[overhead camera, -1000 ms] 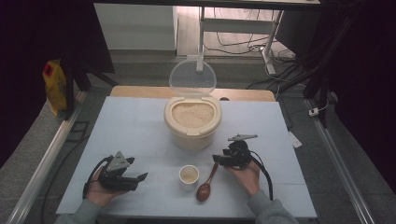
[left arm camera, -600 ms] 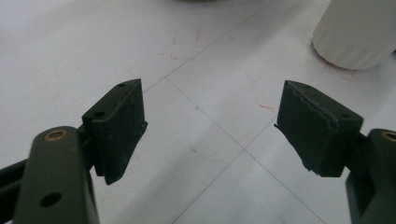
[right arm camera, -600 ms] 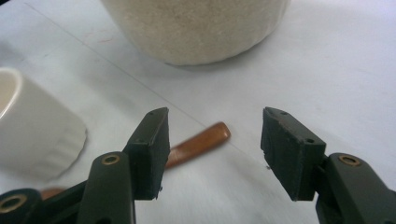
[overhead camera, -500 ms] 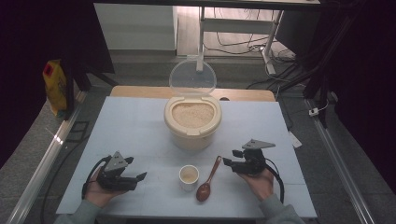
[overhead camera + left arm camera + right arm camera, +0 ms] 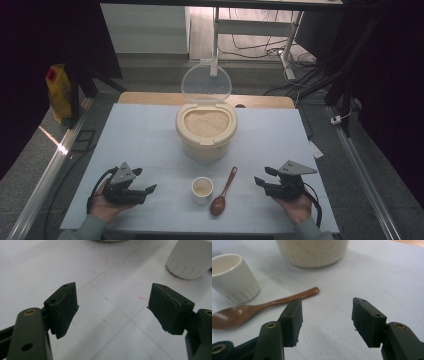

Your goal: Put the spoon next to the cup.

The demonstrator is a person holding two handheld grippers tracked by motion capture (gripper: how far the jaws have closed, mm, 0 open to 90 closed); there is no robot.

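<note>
A cream rice container (image 5: 206,131) full of rice stands mid-table, its clear lid (image 5: 206,82) tipped up behind it. In front of it are a small white cup (image 5: 202,189) and a brown wooden spoon (image 5: 223,192) lying flat, bowl toward me. My left gripper (image 5: 144,181) rests at the front left, open and empty, pointing toward the cup (image 5: 191,258); its jaws (image 5: 112,306) stand wide over bare table. My right gripper (image 5: 264,176) is open and empty at the front right, well clear of the spoon. From the right gripper (image 5: 327,315), the spoon (image 5: 249,311), cup (image 5: 233,277) and container (image 5: 312,252) lie ahead and left.
The white table mat (image 5: 140,135) ends just below both hands. A wooden board (image 5: 265,101) edges the far side. A yellow bag (image 5: 59,92) stands on the floor at the left. Metal rails run along both sides, with a desk frame and cables behind.
My right gripper has drawn away to the right from the spoon's handle, which stays lying on the table. The left gripper has not moved.
</note>
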